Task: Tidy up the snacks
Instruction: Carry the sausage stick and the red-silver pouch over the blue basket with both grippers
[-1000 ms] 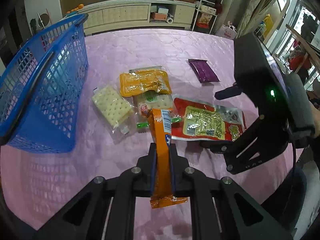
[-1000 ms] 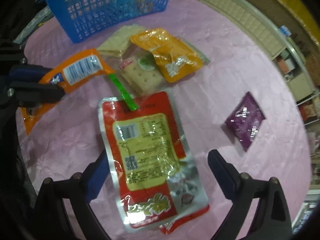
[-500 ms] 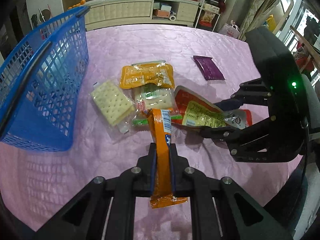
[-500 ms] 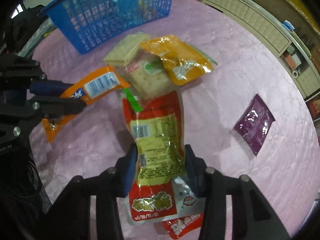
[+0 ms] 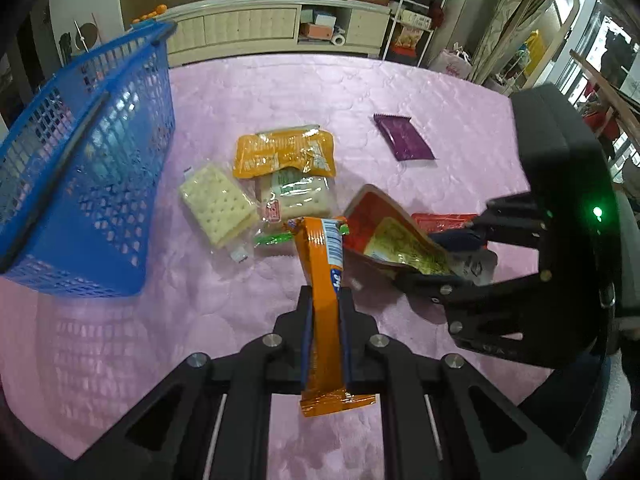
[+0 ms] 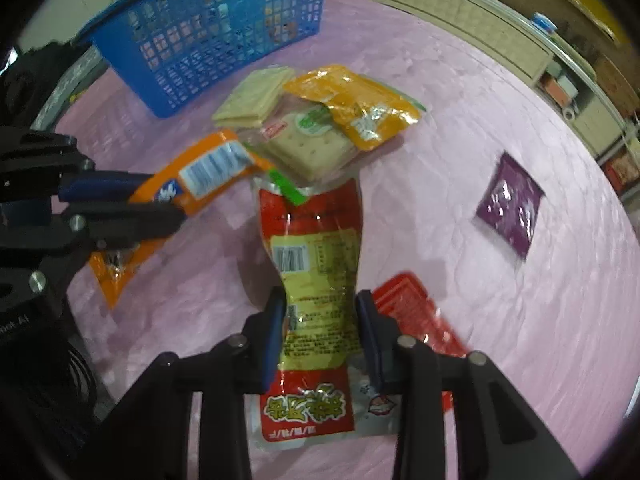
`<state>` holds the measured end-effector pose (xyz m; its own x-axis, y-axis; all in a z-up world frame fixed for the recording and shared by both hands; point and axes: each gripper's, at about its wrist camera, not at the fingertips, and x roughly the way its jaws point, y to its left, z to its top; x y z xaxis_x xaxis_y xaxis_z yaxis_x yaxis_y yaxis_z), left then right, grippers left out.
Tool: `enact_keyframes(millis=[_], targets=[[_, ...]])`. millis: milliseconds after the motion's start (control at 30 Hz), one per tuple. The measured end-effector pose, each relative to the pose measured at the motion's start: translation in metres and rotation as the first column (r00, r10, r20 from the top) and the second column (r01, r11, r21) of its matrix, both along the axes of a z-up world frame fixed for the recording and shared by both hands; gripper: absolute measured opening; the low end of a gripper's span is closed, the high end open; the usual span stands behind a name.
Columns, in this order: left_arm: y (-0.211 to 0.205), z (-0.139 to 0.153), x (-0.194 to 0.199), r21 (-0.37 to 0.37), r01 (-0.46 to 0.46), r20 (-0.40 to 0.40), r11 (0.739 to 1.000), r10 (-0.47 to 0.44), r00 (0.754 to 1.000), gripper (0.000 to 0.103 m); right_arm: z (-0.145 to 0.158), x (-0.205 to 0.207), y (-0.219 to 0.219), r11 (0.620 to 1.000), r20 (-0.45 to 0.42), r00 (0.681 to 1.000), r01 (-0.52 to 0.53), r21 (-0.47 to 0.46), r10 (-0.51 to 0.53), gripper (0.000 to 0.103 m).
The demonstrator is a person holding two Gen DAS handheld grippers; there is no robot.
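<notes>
Right gripper point(image 6: 320, 320) is clamped on the red and yellow pouch point(image 6: 316, 264), which is pinched narrow between the blue pads point(image 6: 272, 332); the jaws have just been closing. The pouch's far end is seen near the cracker packs point(image 6: 304, 144). A second red packet point(image 6: 416, 312) lies flat on the pink tablecloth point(image 6: 500, 340), just right of the gripper. At left, the left gripper point(image 6: 156, 204) is closed on an orange wrapper point(image 6: 192, 184). An orange-yellow packet point(image 6: 356, 108) is lying on the crackers. The purple packet point(image 6: 510, 204) sits alone at right. The blue basket point(image 6: 208, 28) is seen at far left.
</notes>
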<state>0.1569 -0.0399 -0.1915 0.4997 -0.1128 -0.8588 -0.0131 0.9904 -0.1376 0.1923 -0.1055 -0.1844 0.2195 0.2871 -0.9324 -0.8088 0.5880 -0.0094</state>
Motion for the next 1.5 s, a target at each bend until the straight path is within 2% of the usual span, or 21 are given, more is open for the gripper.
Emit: enact_keyframes(millis=[133, 300, 500, 667, 767, 1067, 1167, 1500], targets=[[0.001, 0.014, -0.012, 0.007, 0.001, 0.027, 1.000, -0.001, 1.000, 0.011, 0.022, -0.012, -0.012, 0.996, 0.000, 0.997, 0.073, 0.060, -0.073, 0.039], [0.010, 0.039, -0.030, -0.007, 0.001, 0.080, 1.000, 0.000, 0.997, 0.011, 0.066, -0.031, -0.024, 0.979, 0.030, 0.990, 0.128, 0.155, -0.135, 0.039], [0.021, 0.078, -0.047, 0.023, 0.022, 0.164, 1.000, -0.025, 0.986, 0.011, 0.109, -0.046, -0.022, 0.965, 0.125, 0.976, 0.147, 0.217, -0.176, 0.040], [0.038, 0.106, -0.055, 0.044, 0.018, 0.221, 0.999, -0.028, 0.975, 0.011, 0.140, -0.056, -0.012, 0.949, 0.160, 0.968, 0.145, 0.278, -0.195, 0.040], [0.055, 0.122, -0.057, 0.048, 0.005, 0.249, 0.999, -0.017, 0.968, 0.011, 0.152, -0.060, 0.003, 0.949, 0.178, 0.969, 0.113, 0.294, -0.170, 0.040], [0.113, 0.153, -0.056, 0.076, -0.060, 0.307, 0.995, 0.034, 0.951, 0.011, 0.174, -0.047, 0.061, 0.955, 0.244, 0.964, 0.029, 0.295, -0.105, 0.040], [0.131, 0.160, -0.051, 0.090, -0.086, 0.314, 0.992, 0.054, 0.948, 0.011, 0.177, -0.040, 0.078, 0.953, 0.237, 0.967, 0.018, 0.303, -0.093, 0.040], [0.182, 0.154, -0.024, 0.114, -0.138, 0.293, 0.984, 0.100, 0.951, 0.011, 0.165, 0.005, 0.140, 0.962, 0.230, 0.973, -0.067, 0.266, 0.004, 0.041]])
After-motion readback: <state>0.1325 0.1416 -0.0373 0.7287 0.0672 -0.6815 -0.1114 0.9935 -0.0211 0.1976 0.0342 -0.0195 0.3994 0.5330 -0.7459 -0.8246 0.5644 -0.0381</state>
